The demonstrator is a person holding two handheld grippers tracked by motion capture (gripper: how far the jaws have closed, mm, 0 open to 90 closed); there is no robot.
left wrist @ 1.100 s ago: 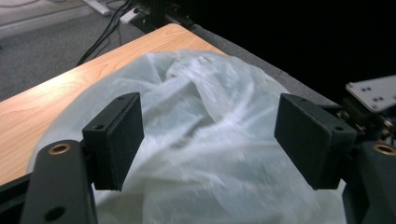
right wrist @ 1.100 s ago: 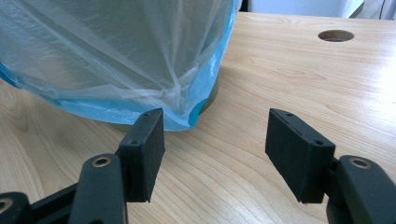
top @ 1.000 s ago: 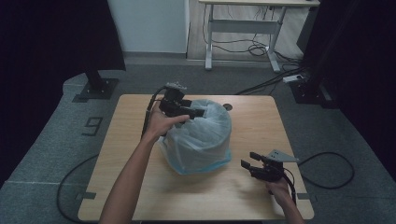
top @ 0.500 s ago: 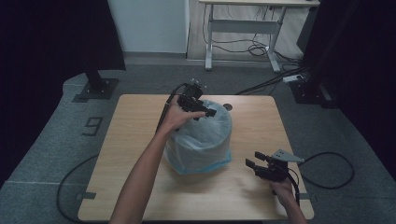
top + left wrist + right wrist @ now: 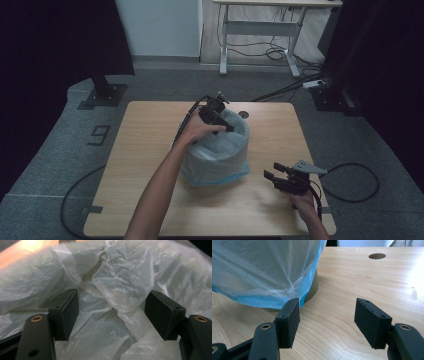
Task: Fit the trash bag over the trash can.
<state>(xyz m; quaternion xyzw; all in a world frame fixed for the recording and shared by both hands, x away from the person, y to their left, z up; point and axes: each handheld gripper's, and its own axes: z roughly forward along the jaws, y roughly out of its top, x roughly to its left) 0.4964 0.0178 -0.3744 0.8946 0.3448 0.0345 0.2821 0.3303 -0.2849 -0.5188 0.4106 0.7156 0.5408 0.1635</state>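
Observation:
A translucent bluish plastic bag (image 5: 220, 157) covers a round bin in the middle of the wooden table (image 5: 145, 145). The bin's dark olive base (image 5: 313, 290) shows under the bag's hem. My left gripper (image 5: 226, 126) reaches over the bag's far rim and points down into its mouth. In the left gripper view the left gripper (image 5: 111, 312) is open, with a crumpled fold of the bag film (image 5: 117, 285) lying loose between the pads. My right gripper (image 5: 272, 171) hovers low near the table's front right, and the right gripper (image 5: 327, 317) is open with nothing between its pads.
A round hole (image 5: 243, 114) pierces the table behind the bin. A black cable (image 5: 350, 185) trails off the right edge to the floor. A white desk frame (image 5: 260, 27) and a black stand base (image 5: 102, 95) stand on the grey carpet beyond.
My left hand has moved right along the bag's top and dipped toward its far rim, pushing the film inward. The right gripper has stayed about where it was.

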